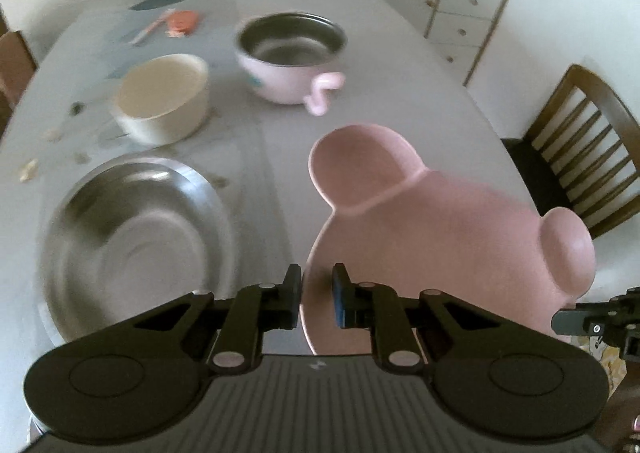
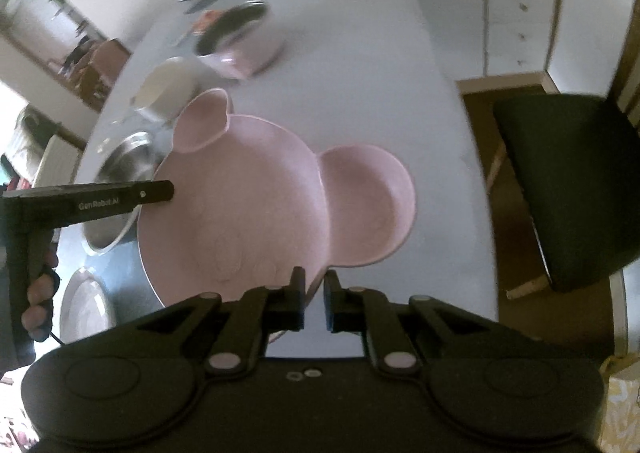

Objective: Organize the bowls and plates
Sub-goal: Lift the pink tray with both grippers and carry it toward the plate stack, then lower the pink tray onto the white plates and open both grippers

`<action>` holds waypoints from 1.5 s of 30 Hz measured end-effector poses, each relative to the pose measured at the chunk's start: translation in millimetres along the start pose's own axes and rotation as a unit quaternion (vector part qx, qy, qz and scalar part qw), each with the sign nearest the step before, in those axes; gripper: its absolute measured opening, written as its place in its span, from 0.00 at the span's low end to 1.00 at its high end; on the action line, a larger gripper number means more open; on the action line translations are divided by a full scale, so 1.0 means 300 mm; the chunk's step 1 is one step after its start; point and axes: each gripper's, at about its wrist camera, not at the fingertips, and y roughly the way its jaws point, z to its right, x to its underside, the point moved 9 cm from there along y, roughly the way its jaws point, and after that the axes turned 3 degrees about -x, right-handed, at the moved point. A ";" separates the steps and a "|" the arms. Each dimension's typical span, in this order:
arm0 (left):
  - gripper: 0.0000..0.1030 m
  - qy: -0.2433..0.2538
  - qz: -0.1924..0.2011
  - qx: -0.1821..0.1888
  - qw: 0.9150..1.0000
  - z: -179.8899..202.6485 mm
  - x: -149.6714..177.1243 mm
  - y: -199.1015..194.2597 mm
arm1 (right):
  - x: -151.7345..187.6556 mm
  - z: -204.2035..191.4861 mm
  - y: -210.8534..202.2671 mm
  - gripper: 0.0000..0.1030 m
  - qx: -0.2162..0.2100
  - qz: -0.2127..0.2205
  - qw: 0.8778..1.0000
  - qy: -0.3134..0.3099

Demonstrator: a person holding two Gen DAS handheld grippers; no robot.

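Clear lane at twelve o'clock
Bare table (image 1: 256, 157) runs ahead of you; steel bowl (image 1: 132, 249) blocks nine, cream bowl (image 1: 164, 97) ten, mug (image 1: 290, 57) twelve far.

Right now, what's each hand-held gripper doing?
Left hand-held gripper: shut on the pink plate rim.
Right hand-held gripper: shut on the same plate's rim.

The pink eared plate (image 2: 256, 209) has a matt, smooth finish resembling plastic or silicone. The shallow metal bowl (image 1: 132, 241) is polished steel, glossy with bright reflections. The cream bowl (image 1: 162, 99) looks matt and smooth. The pink handled pot (image 1: 290, 57) has a satin pink shell and a shiny metal lining. The table (image 1: 360, 109) carries a smooth, pale grey covering with slight sheen. The chair (image 1: 576, 149) is varnished wood. Both grippers are matt black plastic.
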 end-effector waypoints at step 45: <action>0.15 -0.153 -0.005 -0.126 0.980 -0.827 0.738 -0.309 | 0.306 -0.921 0.390 0.08 -0.053 -0.066 0.972 -0.221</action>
